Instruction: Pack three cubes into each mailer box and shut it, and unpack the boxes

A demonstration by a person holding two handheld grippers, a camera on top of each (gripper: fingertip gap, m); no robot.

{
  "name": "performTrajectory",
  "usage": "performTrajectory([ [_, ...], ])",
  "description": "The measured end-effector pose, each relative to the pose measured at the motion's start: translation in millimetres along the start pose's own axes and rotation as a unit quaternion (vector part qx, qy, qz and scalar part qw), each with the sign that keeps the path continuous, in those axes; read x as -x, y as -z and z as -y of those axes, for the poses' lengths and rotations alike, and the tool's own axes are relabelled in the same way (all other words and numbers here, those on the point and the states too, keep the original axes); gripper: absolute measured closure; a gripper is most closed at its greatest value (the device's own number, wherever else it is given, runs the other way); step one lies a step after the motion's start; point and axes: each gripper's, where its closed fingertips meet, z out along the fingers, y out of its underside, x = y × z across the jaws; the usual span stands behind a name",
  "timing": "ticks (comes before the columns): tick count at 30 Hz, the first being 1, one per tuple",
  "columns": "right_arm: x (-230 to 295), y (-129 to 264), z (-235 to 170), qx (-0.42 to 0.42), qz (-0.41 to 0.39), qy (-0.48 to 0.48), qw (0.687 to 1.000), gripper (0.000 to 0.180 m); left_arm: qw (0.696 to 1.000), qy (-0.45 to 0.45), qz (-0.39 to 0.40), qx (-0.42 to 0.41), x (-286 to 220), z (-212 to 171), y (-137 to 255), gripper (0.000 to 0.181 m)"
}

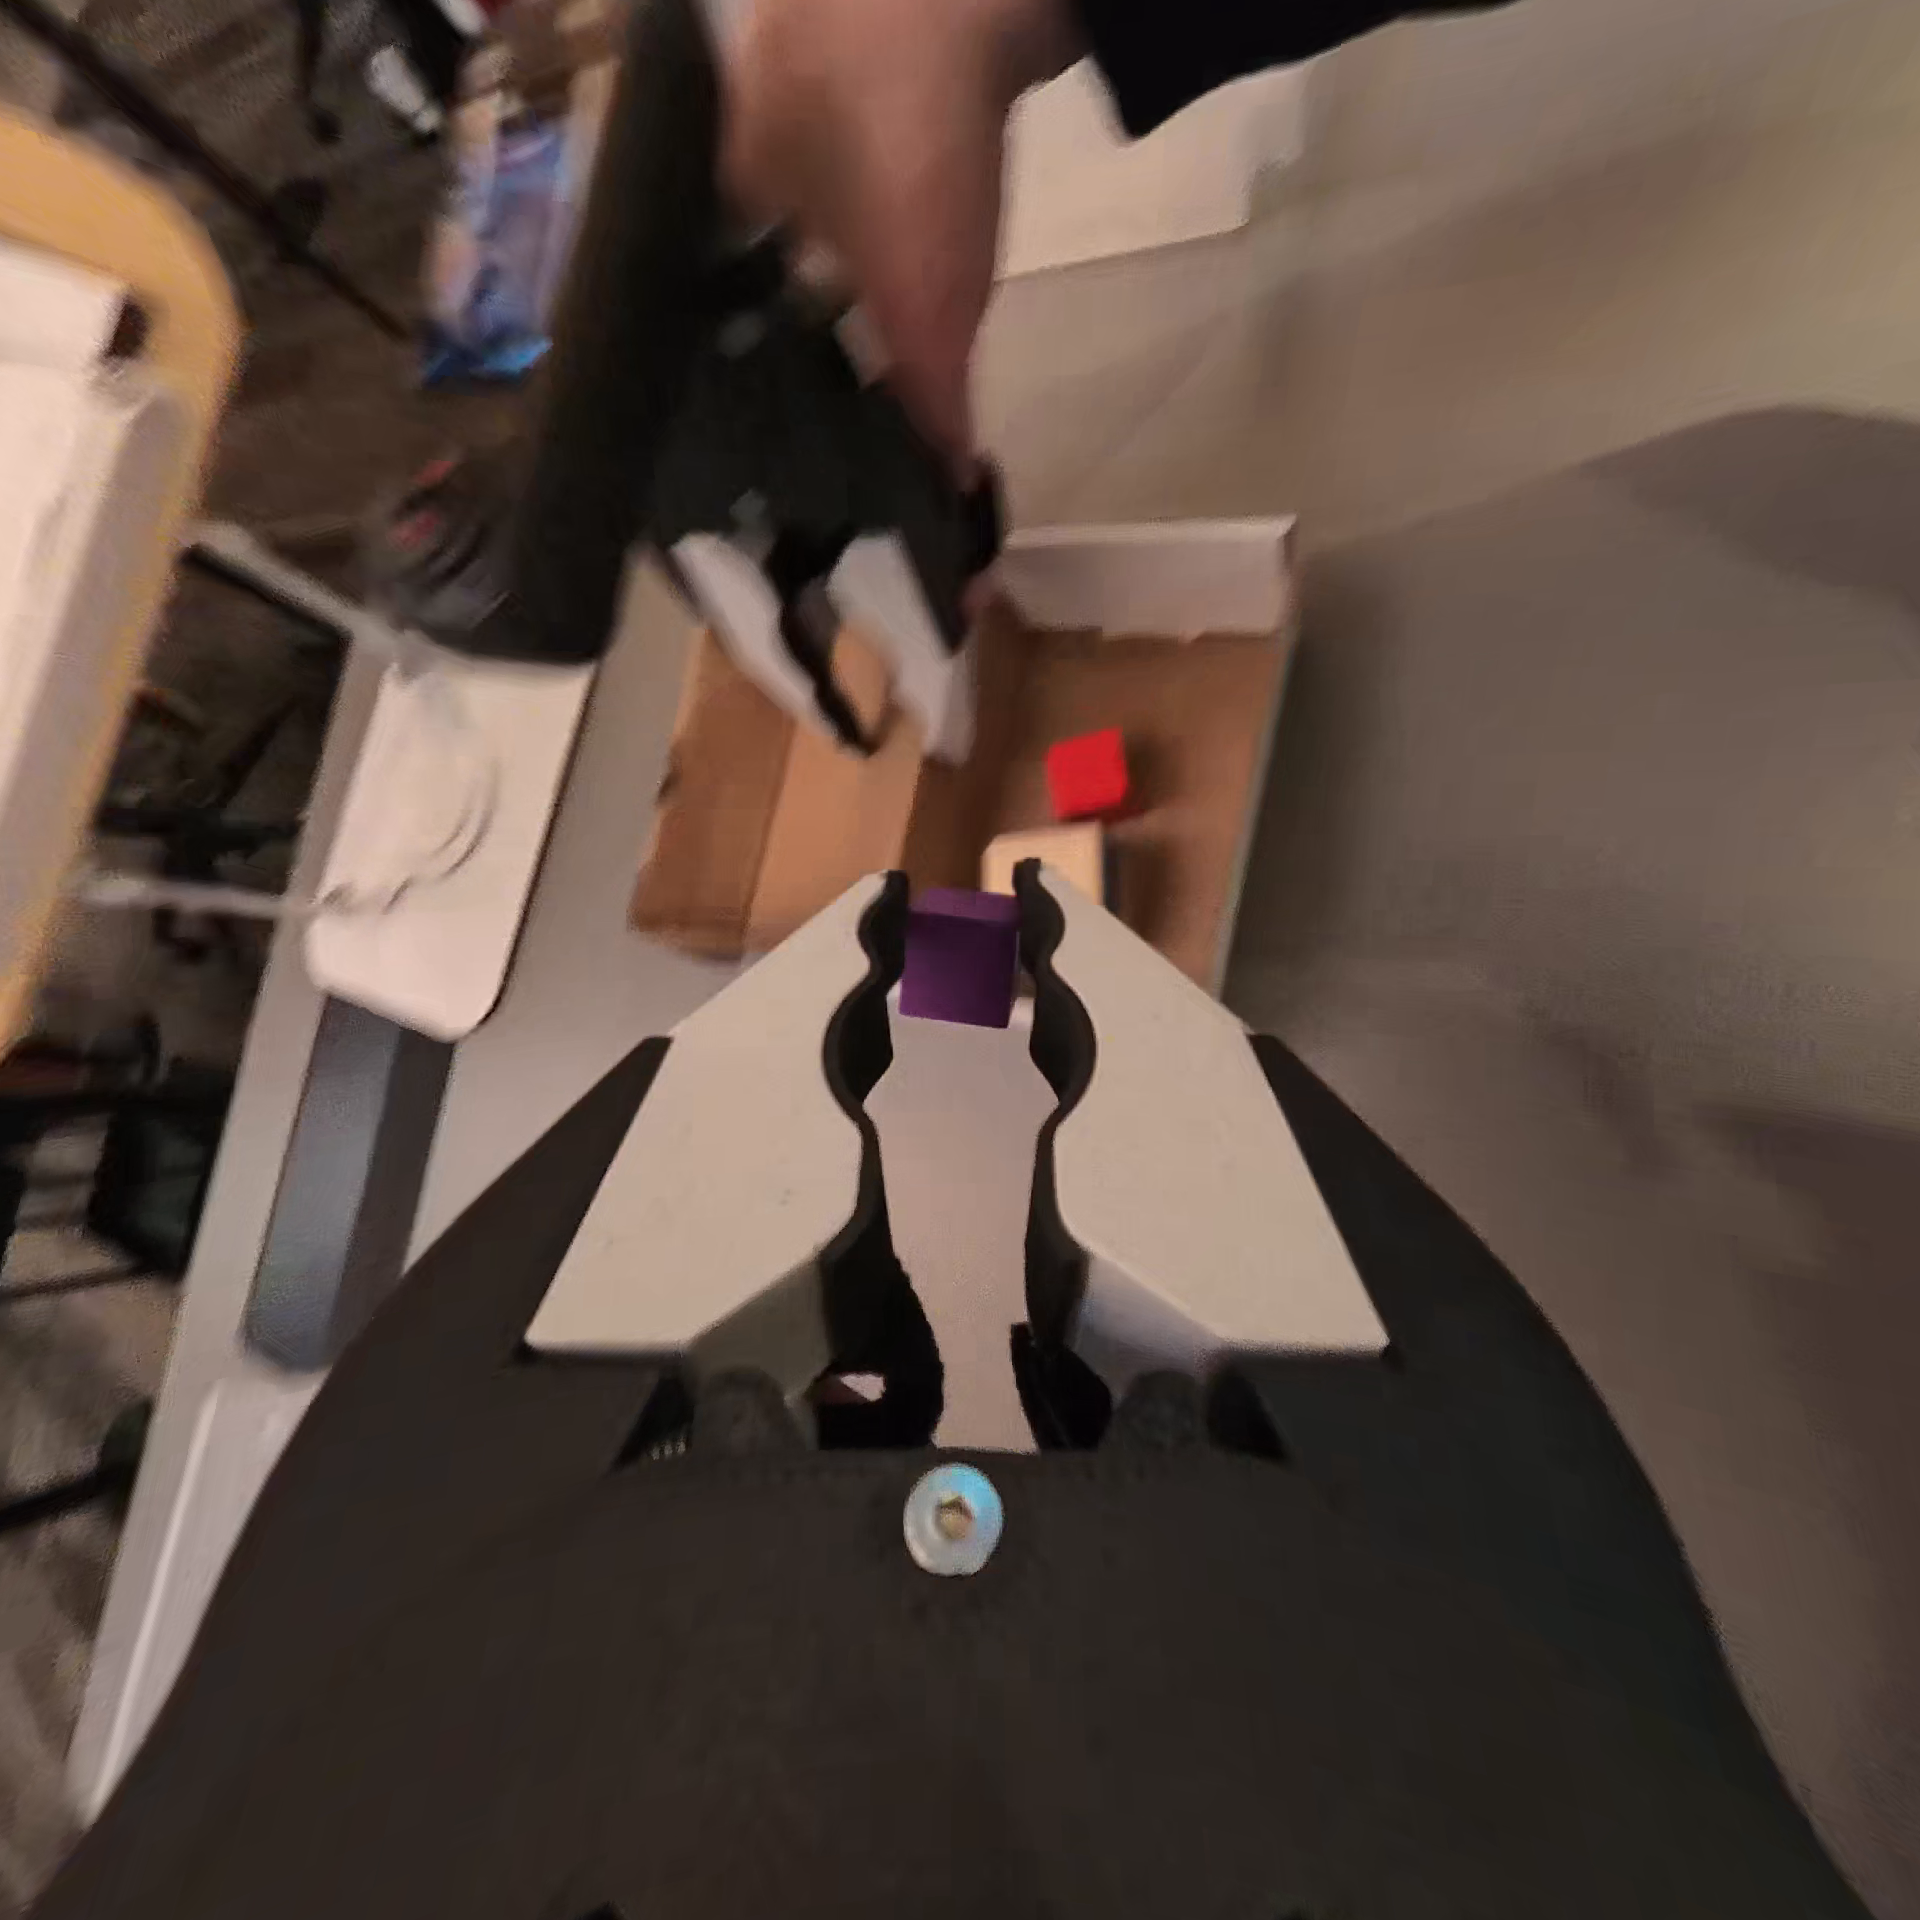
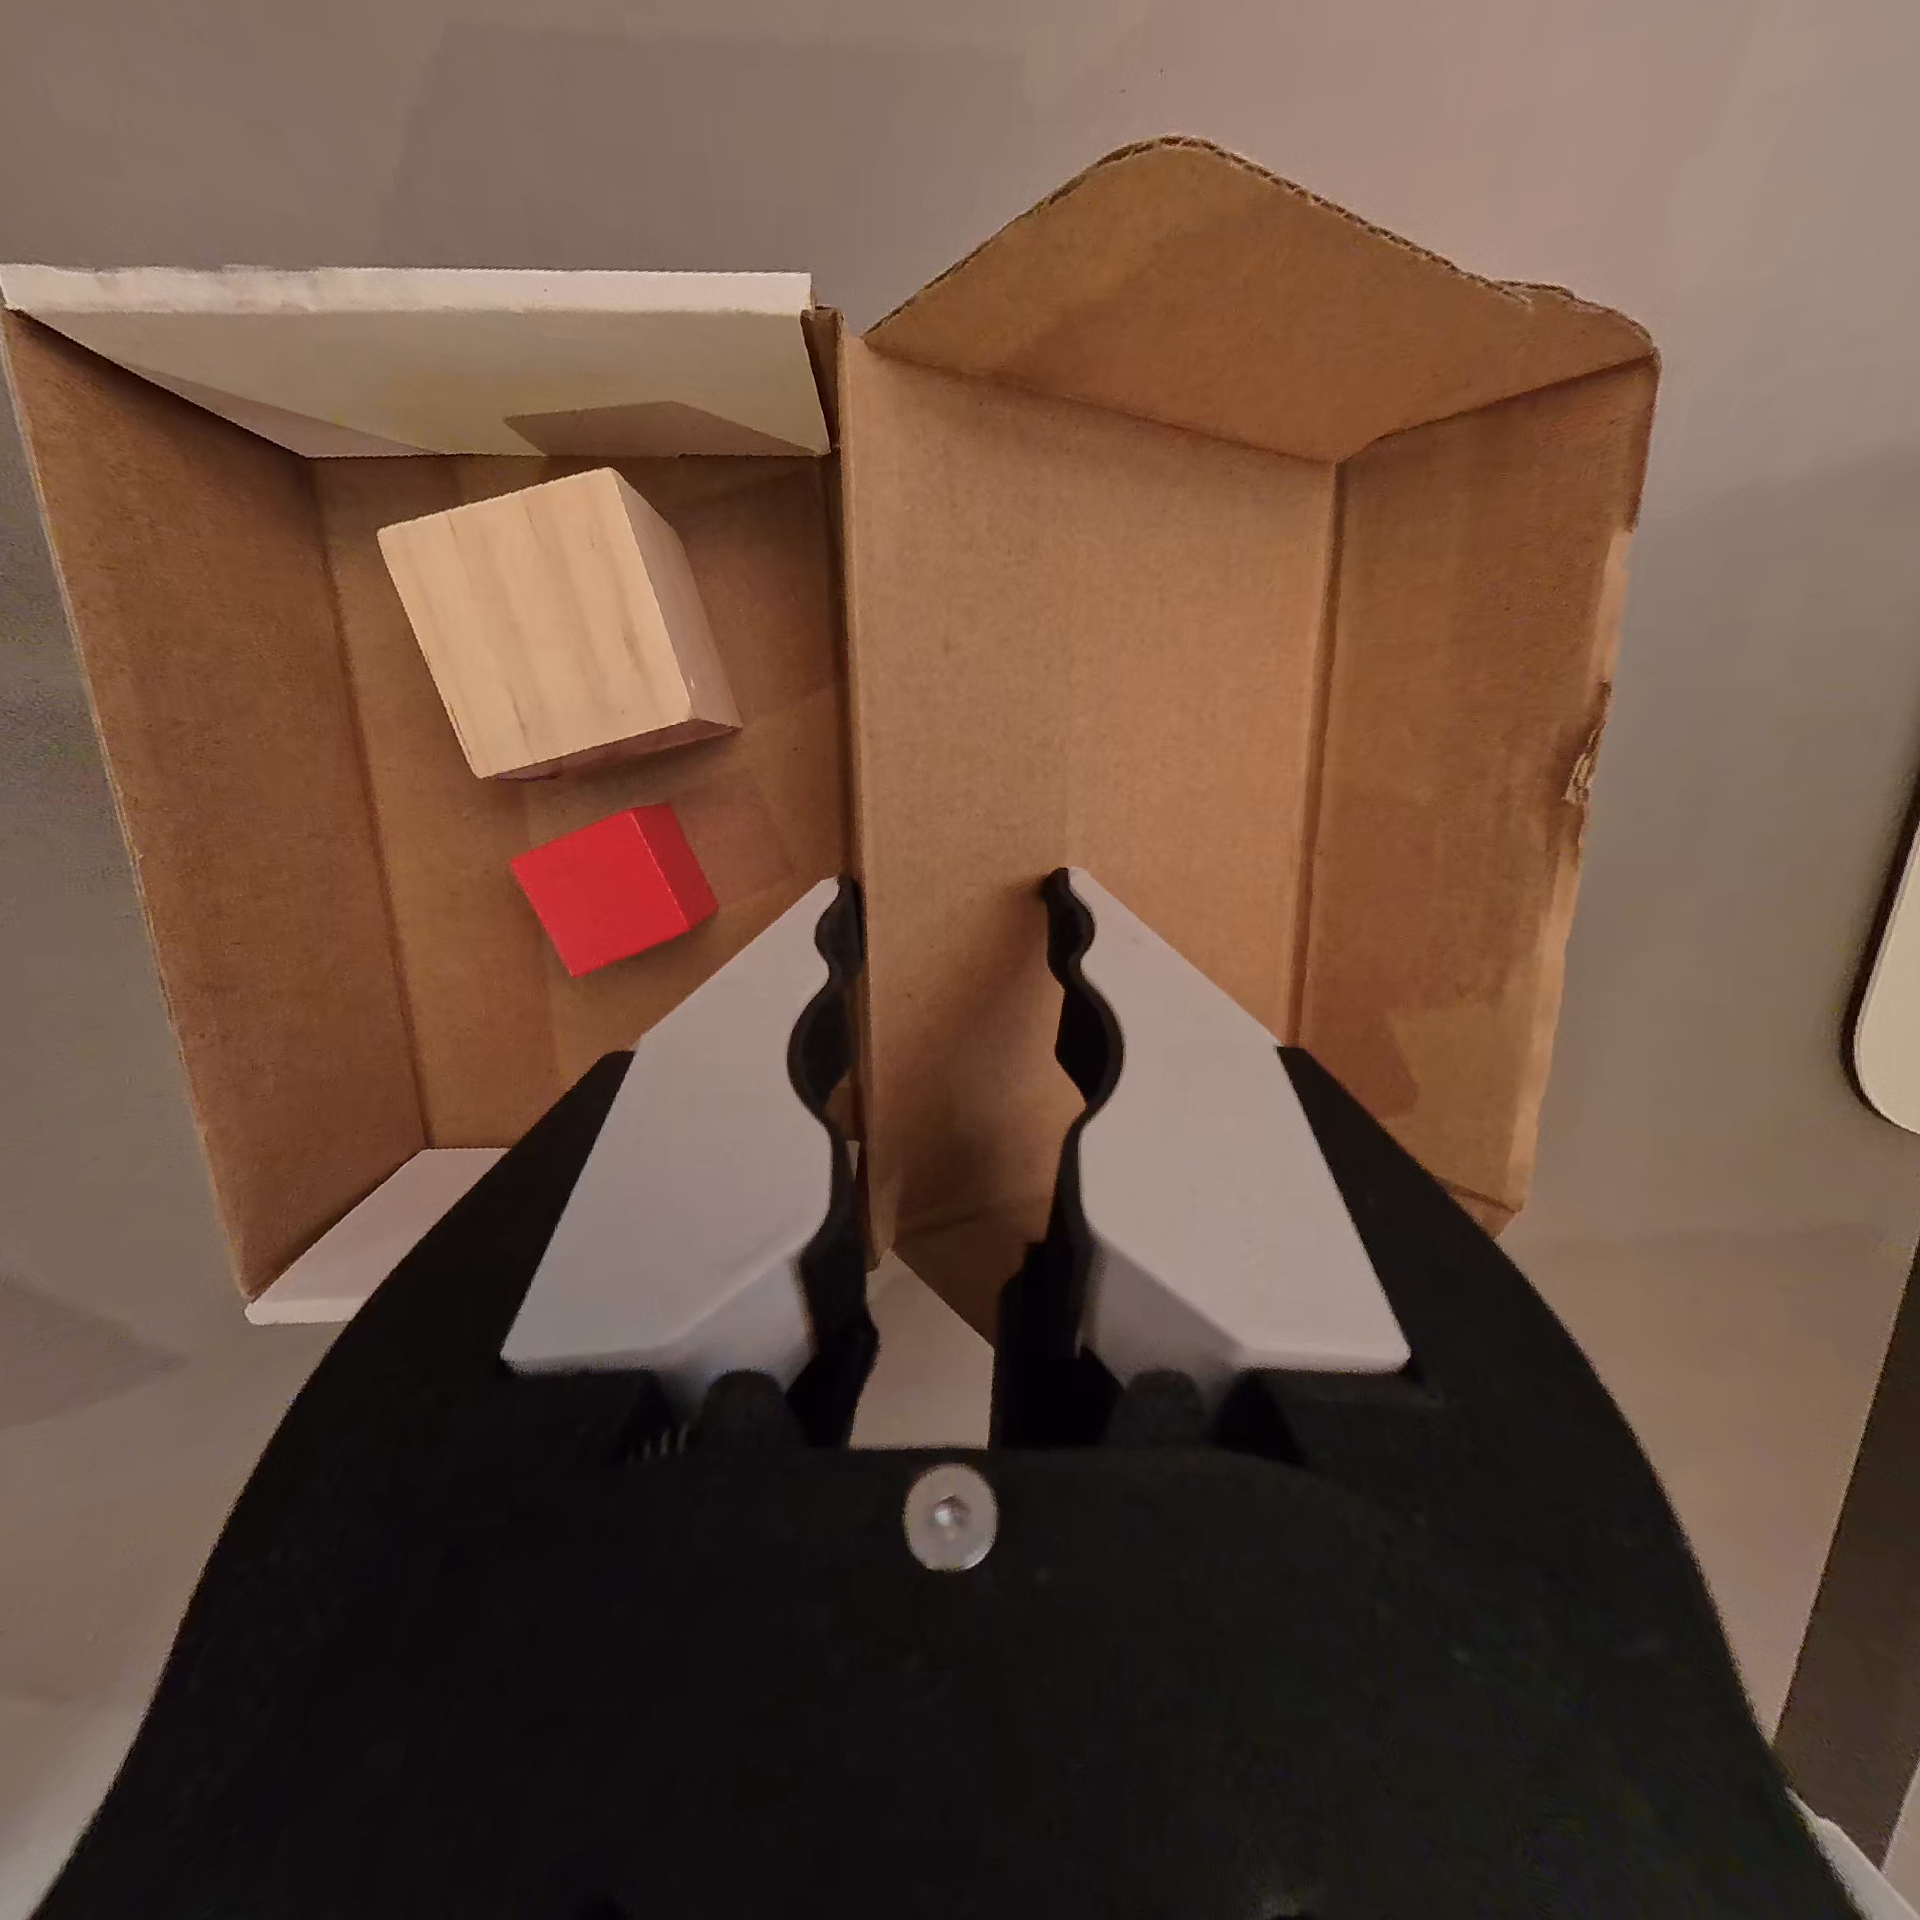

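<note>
My left gripper (image 1: 958,894) is shut on a small purple cube (image 1: 958,971) and holds it in the air short of the open mailer box (image 1: 1195,707). In the left wrist view a red cube (image 1: 1086,772) and a plain wooden cube (image 1: 1042,860) lie in the box. My right gripper (image 2: 954,894) is open and empty above the box's open lid (image 2: 1091,675), beside the tray wall. In the right wrist view the wooden cube (image 2: 556,634) and the red cube (image 2: 613,902) lie in the tray (image 2: 208,727). The right gripper also shows in the left wrist view (image 1: 883,675), held by a hand.
The box lies on a pale table (image 2: 156,156). In the left wrist view the table's left edge (image 1: 312,935) drops to a cluttered floor, and a white sheet (image 1: 436,831) lies near that edge. A white panel edge (image 2: 1886,987) sits at the far right in the right wrist view.
</note>
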Motion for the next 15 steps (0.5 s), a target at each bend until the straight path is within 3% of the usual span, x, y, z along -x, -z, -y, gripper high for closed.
performTrajectory([
  [1, 0.0, 0.0, 0.0, 0.0, 0.0, 0.0, 1.0, 0.145, 1.0, -0.009, -0.016, 0.0, -12.1, 10.1, -19.1, 0.161],
  [7, 0.1, 0.0, 0.0, 0.004, -0.001, 0.003, 1.0, 0.145, 0.996, -0.018, -0.084, -0.005, -50.1, 31.0, -110.3, 0.161],
  [15, 0.1, -0.2, 0.5, 0.001, 0.002, 0.011, 1.0, 0.145, 0.996, -0.024, -0.08, 0.04, -52.5, 7.1, -157.1, 0.16],
])
